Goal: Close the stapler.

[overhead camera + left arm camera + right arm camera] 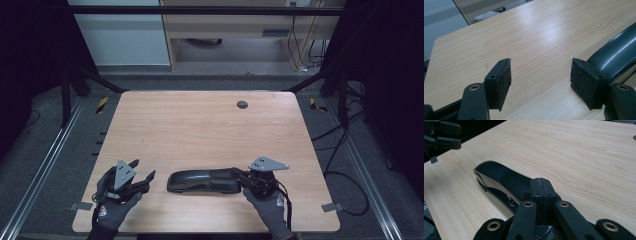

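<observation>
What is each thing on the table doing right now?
Stapler: lying flat on the table, closed.
Left hand-held gripper: open, nothing between its jaws, beside the stapler's end.
Right hand-held gripper: shut, at the stapler's other end; a grip can't be told.

Looks like a lab / recording rig, not a home. Wood-grain surface (200,125) w/ a cable grommet (242,104) sits inside a black metal frame (200,10), dark curtains either side. Metal rails (45,160) run along the grey carpet floor (345,170), w/ yellow-black hazard tape (102,104) at the frame feet. Loose cables (345,145) trail on the right. Behind: office-type desk (225,25) & pale cabinet (120,35).
</observation>
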`<state>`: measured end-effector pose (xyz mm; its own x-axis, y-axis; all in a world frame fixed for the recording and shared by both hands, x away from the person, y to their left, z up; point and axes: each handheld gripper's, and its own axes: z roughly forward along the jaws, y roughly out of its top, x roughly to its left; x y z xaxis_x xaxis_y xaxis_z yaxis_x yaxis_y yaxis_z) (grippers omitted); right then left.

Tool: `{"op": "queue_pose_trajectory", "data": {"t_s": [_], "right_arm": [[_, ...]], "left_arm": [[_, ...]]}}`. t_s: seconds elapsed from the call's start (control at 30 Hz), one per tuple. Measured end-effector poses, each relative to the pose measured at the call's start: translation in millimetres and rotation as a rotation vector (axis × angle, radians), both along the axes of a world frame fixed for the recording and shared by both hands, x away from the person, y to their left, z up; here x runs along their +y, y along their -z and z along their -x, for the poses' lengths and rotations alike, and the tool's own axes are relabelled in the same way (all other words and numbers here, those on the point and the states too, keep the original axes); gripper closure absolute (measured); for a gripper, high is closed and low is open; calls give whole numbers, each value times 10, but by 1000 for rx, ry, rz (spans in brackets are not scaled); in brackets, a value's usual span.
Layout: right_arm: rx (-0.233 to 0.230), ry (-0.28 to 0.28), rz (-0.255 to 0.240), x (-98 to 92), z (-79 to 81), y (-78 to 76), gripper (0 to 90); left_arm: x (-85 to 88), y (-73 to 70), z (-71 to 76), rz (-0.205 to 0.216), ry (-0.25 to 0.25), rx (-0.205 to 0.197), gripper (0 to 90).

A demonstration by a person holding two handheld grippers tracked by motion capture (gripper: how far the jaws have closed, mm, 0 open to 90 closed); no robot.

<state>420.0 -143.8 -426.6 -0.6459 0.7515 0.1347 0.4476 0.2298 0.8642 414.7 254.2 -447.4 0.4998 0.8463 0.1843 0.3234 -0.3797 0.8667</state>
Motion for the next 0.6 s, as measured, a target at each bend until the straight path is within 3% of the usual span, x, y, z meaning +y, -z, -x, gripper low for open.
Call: {"op": "queue_pose_trajectory", "data": {"t_s": [0.37, 0.6], "right_arm": [[9, 23, 15, -9, -26, 80, 900], [27, 34, 22, -14, -33, 141, 900]], "left_arm": [[130, 147, 33, 34, -52, 30, 328], [129, 189, 10, 22, -50, 44, 330]]}}
